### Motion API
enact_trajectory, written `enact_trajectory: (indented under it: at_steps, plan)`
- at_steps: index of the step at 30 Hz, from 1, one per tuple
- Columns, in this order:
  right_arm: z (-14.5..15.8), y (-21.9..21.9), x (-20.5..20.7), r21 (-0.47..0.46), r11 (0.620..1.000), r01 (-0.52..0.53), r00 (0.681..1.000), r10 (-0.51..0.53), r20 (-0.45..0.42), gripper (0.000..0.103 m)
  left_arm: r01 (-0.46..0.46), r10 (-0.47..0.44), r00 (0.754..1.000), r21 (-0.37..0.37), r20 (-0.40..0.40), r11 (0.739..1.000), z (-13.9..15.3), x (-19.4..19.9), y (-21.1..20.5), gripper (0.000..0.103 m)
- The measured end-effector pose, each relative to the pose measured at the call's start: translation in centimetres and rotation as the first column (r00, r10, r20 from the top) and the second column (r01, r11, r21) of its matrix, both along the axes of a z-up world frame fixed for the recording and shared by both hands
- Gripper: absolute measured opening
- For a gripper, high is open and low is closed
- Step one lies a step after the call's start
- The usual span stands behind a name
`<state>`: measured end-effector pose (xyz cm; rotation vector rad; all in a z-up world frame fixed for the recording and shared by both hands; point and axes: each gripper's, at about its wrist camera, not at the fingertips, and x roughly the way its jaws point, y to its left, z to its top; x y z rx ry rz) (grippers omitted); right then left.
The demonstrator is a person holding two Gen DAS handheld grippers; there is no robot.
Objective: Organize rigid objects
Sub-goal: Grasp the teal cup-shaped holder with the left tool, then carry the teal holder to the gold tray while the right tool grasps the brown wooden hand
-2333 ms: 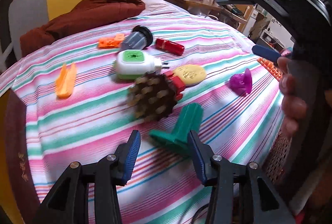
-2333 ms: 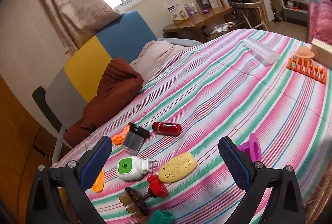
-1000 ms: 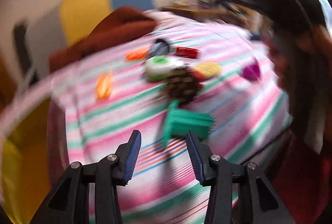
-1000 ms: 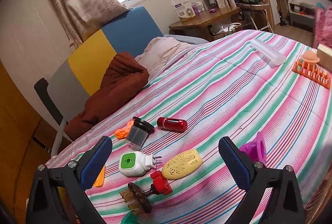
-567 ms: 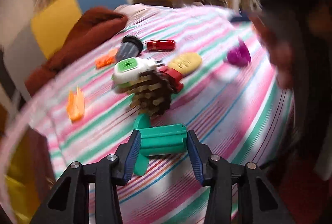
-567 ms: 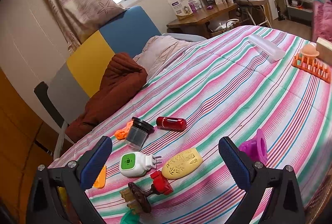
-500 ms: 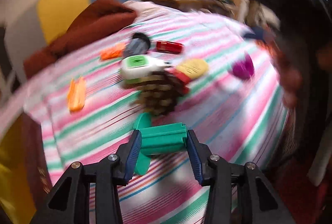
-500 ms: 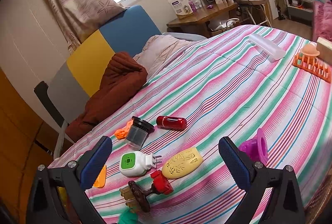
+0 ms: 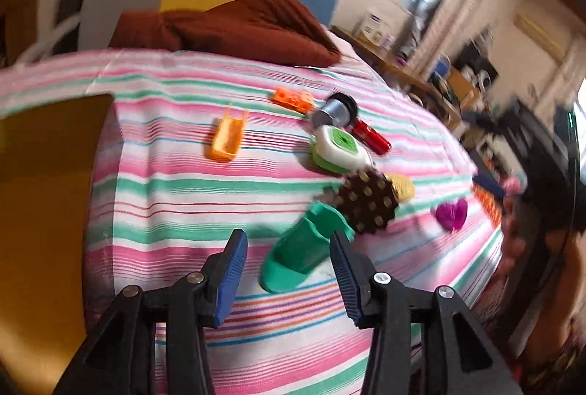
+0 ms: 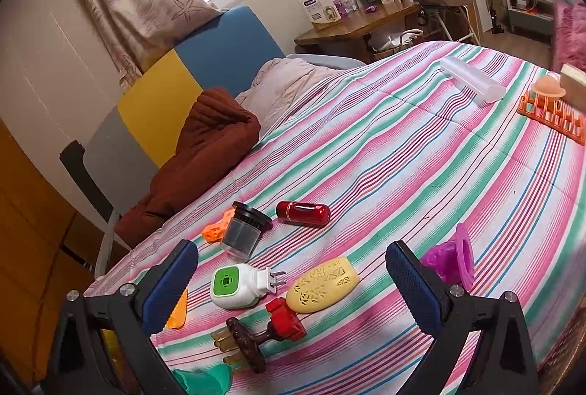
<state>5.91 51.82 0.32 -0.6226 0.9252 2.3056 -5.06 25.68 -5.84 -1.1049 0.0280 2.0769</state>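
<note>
Seemingly untouched, the green piece [image 9: 298,250] lies tilted between just-opened jaws.

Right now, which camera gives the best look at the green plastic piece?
The left wrist view: the green plastic piece lies whole, though slightly blurred, between the open left gripper fingers. The right wrist view catches only a sliver of it at the bottom edge.
</note>
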Motion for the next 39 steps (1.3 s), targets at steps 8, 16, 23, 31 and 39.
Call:
enact_trajectory:
  at_steps: [8, 16, 23, 31, 39]
  plan:
    - [0.0, -0.9, -1.1, 0.043, 0.998, -0.047, 0.998, 0.045, 0.055, 0.103, 0.119, -0.146, 0.979, -0.186, -0.14, 0.975, -0.2, 1.9, 5.5, 0.051]
    - [-1.3, -2.0, -3.4, 0.007, 0.985, -0.172, 0.977, 0.169, 0.131, 0.103, 0.069, -0.087, 0.99, -0.157, -0.108, 0.985, -0.8, 1.0, 3.6, 0.033]
    - [-3.6, -3.3, -5.8, -0.067, 0.951, -0.302, 0.922, 0.309, 0.234, 0.087, 0.001, -0.007, 0.998, -0.099, -0.069, 0.995, -0.3, 1.8, -0.1, 0.033]
    - [-4.9, -5.2, -7.3, -0.124, 0.892, -0.434, 0.851, 0.451, 0.269, 0.068, -0.013, 0.011, 0.996, -0.028, -0.086, 1.0, 1.4, 3.8, -3.2, 0.033]
    - [-5.3, -6.2, -8.2, -0.089, 0.88, -0.466, 0.82, 0.468, 0.33, 0.064, -0.026, 0.031, 0.993, 0.042, -0.11, 0.999, 3.5, 5.3, -6.3, 0.033]
